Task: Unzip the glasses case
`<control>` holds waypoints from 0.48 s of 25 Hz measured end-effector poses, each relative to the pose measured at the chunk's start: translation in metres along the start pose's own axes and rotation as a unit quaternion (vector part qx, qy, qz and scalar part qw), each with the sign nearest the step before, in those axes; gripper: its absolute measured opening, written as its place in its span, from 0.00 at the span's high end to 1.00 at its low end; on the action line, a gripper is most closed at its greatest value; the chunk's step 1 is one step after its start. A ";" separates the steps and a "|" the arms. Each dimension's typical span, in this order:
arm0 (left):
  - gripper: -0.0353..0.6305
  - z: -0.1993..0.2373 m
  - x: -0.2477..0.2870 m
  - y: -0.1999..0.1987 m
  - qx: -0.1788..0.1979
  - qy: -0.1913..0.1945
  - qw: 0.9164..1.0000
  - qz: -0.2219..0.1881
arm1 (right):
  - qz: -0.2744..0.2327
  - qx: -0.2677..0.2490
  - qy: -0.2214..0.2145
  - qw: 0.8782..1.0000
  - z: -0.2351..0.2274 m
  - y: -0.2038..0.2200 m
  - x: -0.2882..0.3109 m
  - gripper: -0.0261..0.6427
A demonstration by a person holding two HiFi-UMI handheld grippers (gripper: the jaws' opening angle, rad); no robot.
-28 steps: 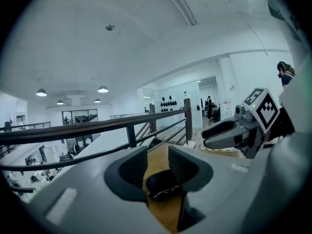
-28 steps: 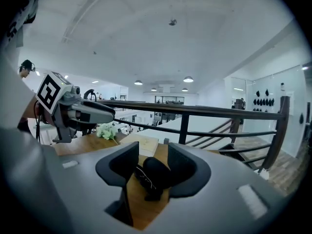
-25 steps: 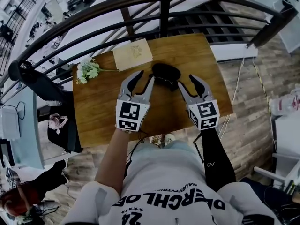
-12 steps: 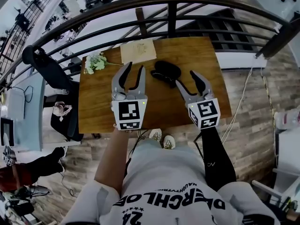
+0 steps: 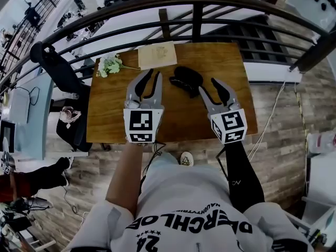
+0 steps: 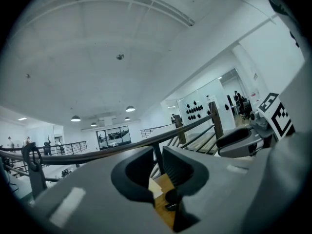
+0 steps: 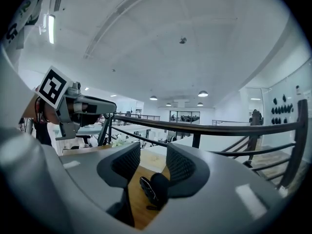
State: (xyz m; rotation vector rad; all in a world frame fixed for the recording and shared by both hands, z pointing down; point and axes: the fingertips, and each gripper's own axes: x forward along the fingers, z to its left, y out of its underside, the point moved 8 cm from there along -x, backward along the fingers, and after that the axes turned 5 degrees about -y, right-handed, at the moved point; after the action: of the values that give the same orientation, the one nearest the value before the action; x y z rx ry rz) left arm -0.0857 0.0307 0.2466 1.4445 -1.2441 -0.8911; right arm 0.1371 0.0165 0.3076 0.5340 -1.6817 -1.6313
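Note:
The black glasses case (image 5: 186, 80) lies on the wooden table (image 5: 113, 117) toward its far side, showing as two dark lobes. My left gripper (image 5: 153, 76) hovers open to the left of the case, apart from it, with nothing between its fingers. My right gripper (image 5: 209, 85) is open just right of the case, empty too. In the right gripper view the case (image 7: 153, 189) shows low between the open jaws of the right gripper (image 7: 148, 165). In the left gripper view only a sliver of the case (image 6: 171, 197) shows past the left gripper (image 6: 157, 168).
A tan card (image 5: 157, 55) lies at the table's far edge and a small bunch of white flowers (image 5: 111, 65) at its far left corner. A dark metal railing (image 5: 195, 16) curves right behind the table. Wood floor lies below the table's right side.
My left gripper has drawn away from the case to the left and its jaws have narrowed a little. The right gripper has barely moved. The head view has shifted slightly.

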 end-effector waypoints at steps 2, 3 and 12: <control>0.94 0.000 0.000 0.000 0.000 0.001 1.000 -0.002 | -0.004 -0.009 0.000 1.000 0.000 -0.003 -0.001 0.75; 0.95 -0.001 0.001 0.000 -0.001 0.005 1.000 -0.001 | -0.007 -0.015 0.003 1.000 0.000 -0.005 -0.002 0.84; 0.95 -0.005 0.002 0.004 0.006 0.023 1.000 0.006 | -0.020 -0.035 0.013 0.999 0.000 -0.014 -0.003 0.92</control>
State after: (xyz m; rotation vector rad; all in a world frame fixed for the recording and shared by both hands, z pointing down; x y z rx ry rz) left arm -0.0813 0.0298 0.2516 1.4577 -1.2237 -0.8398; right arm 0.1365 0.0166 0.2932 0.5562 -1.5991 -1.6982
